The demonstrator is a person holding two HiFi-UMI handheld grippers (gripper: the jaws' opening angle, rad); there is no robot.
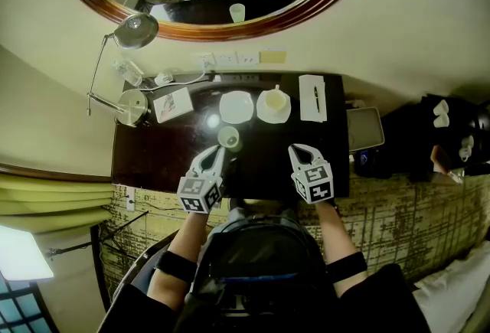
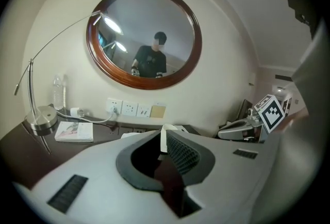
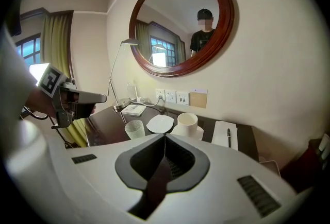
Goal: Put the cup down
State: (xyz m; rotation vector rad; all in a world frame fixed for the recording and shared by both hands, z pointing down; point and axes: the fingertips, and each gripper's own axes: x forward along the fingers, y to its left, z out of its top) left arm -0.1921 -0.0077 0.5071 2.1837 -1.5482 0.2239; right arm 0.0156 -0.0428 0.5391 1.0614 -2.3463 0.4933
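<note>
A clear glass cup (image 1: 228,137) stands upright on the dark desk (image 1: 153,151), free of both grippers; the right gripper view shows it too (image 3: 135,128). My left gripper (image 1: 218,149) is shut and empty, its tips just short of the cup on the near side. In the left gripper view the shut left gripper (image 2: 164,141) hides the cup. My right gripper (image 1: 298,149) is also shut and empty, hovering over the desk to the cup's right, its shut jaws (image 3: 165,138) pointing at the crockery.
Behind the glass lie a white plate (image 1: 236,106) and a white cup on a saucer (image 1: 273,102), then a notepad with a pen (image 1: 312,97). A booklet (image 1: 172,104), a lamp base (image 1: 132,106) and a water bottle (image 1: 128,71) stand at the left. A round mirror's frame (image 1: 230,29) hangs above.
</note>
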